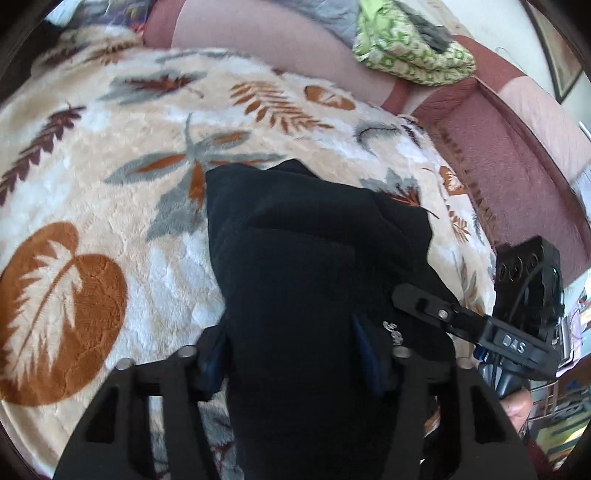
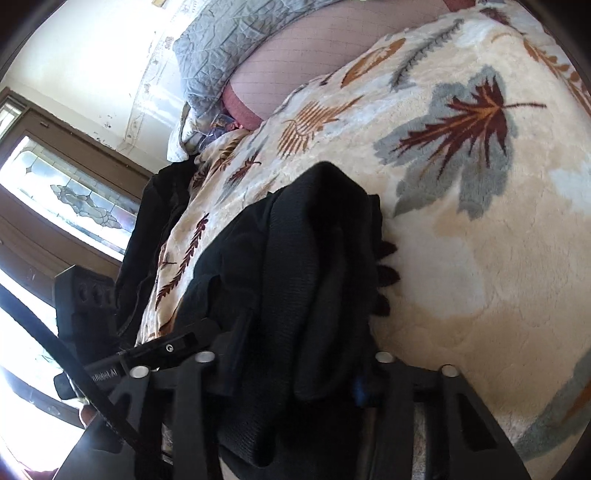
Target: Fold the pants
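Observation:
The black pants (image 1: 314,240) lie bunched on a cream fleece blanket with leaf prints (image 1: 110,184). In the left wrist view, my left gripper (image 1: 290,354) is shut on the near end of the pants, and dark cloth fills the gap between its blue pads. One finger of the right gripper (image 1: 424,300) reaches in from the right and rests against the same cloth. In the right wrist view, my right gripper (image 2: 295,376) is shut on a thick fold of the pants (image 2: 325,229), which rises in a heap over the blanket (image 2: 480,258). The left tool's finger (image 2: 166,347) shows at the lower left.
A green patterned cloth (image 1: 413,51) sits on a pink bolster (image 1: 258,33) at the far end. A maroon padded edge (image 1: 517,166) runs along the right. A blue-grey quilted pillow (image 2: 225,40), another dark garment (image 2: 155,221) at the blanket's edge and a window (image 2: 74,192) are also in view.

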### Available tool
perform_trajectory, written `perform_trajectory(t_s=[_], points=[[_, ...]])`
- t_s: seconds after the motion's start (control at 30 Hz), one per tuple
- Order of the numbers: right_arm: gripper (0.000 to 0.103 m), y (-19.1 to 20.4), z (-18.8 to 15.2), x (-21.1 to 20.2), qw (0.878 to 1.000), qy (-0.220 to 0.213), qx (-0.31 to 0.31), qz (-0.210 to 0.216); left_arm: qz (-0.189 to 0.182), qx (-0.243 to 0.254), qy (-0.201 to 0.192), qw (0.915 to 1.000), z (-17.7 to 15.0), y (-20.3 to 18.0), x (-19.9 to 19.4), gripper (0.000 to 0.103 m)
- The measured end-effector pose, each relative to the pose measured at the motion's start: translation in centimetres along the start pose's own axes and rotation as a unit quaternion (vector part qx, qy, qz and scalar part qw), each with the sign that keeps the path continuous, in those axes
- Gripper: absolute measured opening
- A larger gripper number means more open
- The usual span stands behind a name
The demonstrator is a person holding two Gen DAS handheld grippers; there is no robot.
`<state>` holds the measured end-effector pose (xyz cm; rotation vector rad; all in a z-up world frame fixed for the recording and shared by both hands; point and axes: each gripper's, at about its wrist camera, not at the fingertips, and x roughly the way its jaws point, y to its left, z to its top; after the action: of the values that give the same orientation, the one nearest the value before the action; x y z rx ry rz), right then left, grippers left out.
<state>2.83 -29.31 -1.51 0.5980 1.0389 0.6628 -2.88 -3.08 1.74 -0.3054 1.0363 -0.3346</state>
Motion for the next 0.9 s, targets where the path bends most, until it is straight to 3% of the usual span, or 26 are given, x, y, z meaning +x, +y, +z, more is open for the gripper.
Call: perform_trajectory(t_s=[0.4, 0.67, 0.9], points=[[0.037, 7.9, 0.6, -1.4, 0.990, -0.017, -0.134, -0.045, 0.011, -0.020, -0.039, 0.9990, 0.4, 0.0, -4.8, 0.046], [0.037, 10.4, 3.9, -1.3, 0.986, -0.020, -0.157, -0.041, 0.040, -0.006, -0.067, 0.9969, 4.2, -0.5, -6.1, 0.046], [0.037, 11.3, 8.3, -0.3, 0.984, -0.035, -0.169, -0.052, 0.071, 0.032, -0.084, 0.9934, 9.5, -1.3, -5.1, 0.046]])
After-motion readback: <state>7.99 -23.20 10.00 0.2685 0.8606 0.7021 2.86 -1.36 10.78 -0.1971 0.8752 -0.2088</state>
